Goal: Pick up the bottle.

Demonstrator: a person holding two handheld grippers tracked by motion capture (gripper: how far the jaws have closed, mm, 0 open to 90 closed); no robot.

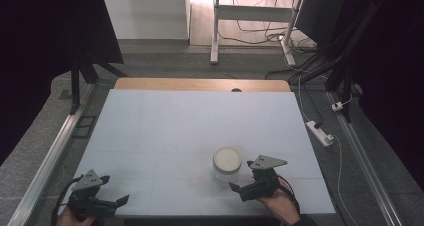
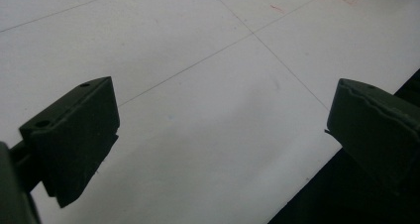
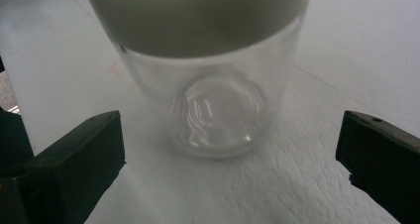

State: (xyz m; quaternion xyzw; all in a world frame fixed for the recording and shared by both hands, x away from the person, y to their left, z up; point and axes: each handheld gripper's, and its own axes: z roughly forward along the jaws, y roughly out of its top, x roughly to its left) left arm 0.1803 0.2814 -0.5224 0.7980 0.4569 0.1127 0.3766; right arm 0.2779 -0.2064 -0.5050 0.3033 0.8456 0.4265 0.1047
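Directly ahead of the right tongs [image 3: 230, 149], between their spread jaws and just short of them, stands a clear glass jar [image 3: 213, 105] with a cream-white lid [image 3: 198, 16]. Seen from the high view, the jar [image 1: 227, 165] sits on the pale worktop [image 1: 190, 121], just beside the right tongs [image 1: 240, 187] on their left, not touching.

Right tongs: released, jaws wide apart, nothing between the pads yet. Left tongs [image 2: 223, 130]: also released, jaws spread over bare worktop near its front edge, well apart from the jar; in the high view they [image 1: 122, 200] rest low at the near left corner.

Handling, as judged:
- Jar looks empty; the domed base shows clean through the wall. Likely light for its size, but rigid.
- Glass wall is smooth and probably slippery against hard pads; brittle if knocked over or dropped.
- Straight-sided body, so a level grip across the middle of the wall, below the lid, looks safest. A grip on the lid alone risks it turning or coming loose.
- Lid appears matte, better friction than glass, if it must be twisted off while the other tongs steady the body.

Writing: no label, brand or print visible on jar or lid. Faint red marks on the worktop, seen from the left gripper view, too small to read.
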